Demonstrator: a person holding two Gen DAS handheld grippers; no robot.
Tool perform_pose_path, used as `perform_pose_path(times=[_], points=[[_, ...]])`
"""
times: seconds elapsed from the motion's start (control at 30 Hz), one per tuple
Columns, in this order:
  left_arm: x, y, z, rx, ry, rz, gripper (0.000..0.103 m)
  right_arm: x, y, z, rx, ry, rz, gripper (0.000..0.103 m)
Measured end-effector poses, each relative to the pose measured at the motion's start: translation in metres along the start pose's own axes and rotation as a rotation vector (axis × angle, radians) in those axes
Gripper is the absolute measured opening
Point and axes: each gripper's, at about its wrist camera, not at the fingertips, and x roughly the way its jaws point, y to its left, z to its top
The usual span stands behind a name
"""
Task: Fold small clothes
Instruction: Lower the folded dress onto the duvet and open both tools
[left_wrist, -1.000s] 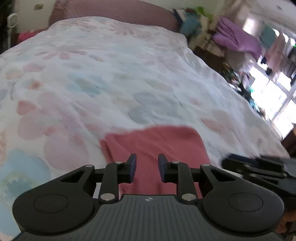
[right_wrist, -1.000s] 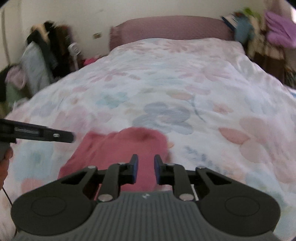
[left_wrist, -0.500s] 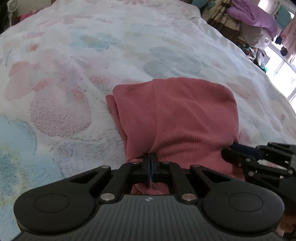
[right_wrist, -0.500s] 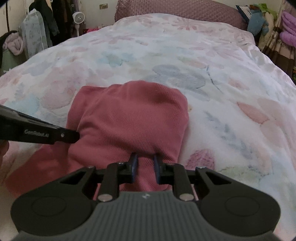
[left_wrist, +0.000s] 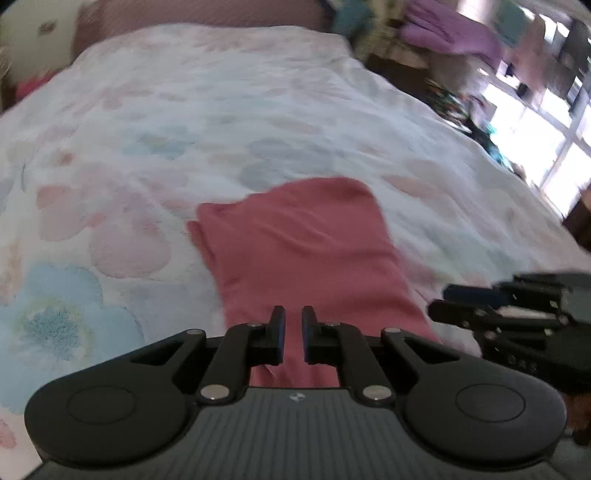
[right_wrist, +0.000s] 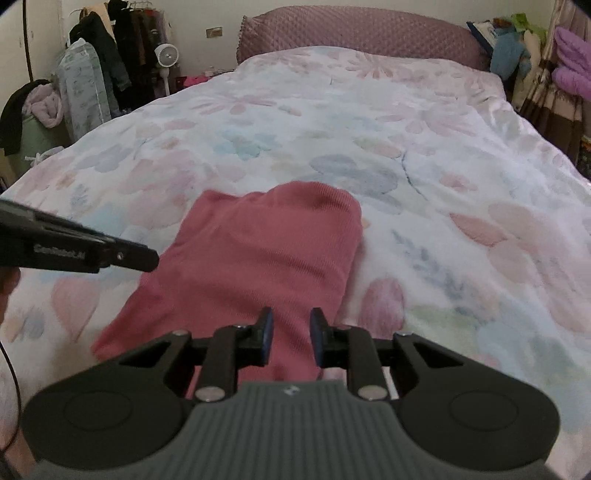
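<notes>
One bed (right_wrist: 461, 155) fills most of both views, its floral quilt giving a broad soft surface for folding, and the pink garment (right_wrist: 258, 266) lies on it at lower centre of each frame, doubled into a long strip that runs away from the cameras, its far end rounded and slightly humped. It sits close to the near edge, which I judge keeps it in easy reach of both tools. Around the bed, clutter keeps to the margins: hanging clothes (right_wrist: 110, 59) and a fan (right_wrist: 168, 57) at upper left of the right view, a headboard (right_wrist: 354, 33) along the top, purple bedding (right_wrist: 574, 66) at upper right; none of it blocks the work. The left tongs (left_wrist: 290, 334) hover over the garment's near end, jaws a narrow gap apart and empty. The right tongs (right_wrist: 290, 338) hover likewise over the near end, jaws a little wider apart, holding nothing. Each tool shows at the other view's edge, just beside the cloth, so the two could crowd each other on a shared grasp.
</notes>
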Motion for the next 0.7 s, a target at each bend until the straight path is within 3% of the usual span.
perform_pose_path(times=[0.23,0.27,0.33,0.47,0.6,0.7], points=[[0.017,-0.008,-0.039,0.037,0.13,0.091,0.01,-0.008,0.017,-0.033,-0.004,0.1,0.036,0.017],[0.02,-0.006,-0.042,0.045,0.145,0.107,0.017,-0.003,0.018,-0.038,0.0,0.126,0.037,0.017],[0.021,-0.005,-0.045,0.049,0.159,0.113,0.018,0.009,0.019,-0.046,0.006,0.176,0.04,0.017],[0.016,-0.004,-0.045,0.059,0.17,0.133,0.02,0.009,0.017,-0.049,0.04,0.178,0.041,0.017],[-0.013,-0.007,-0.031,0.056,0.107,0.107,0.021,-0.014,0.012,-0.032,0.038,0.113,0.036,0.028],[-0.054,-0.014,-0.001,0.096,-0.01,0.14,0.024,-0.047,0.004,-0.004,0.016,0.014,0.033,0.033]])
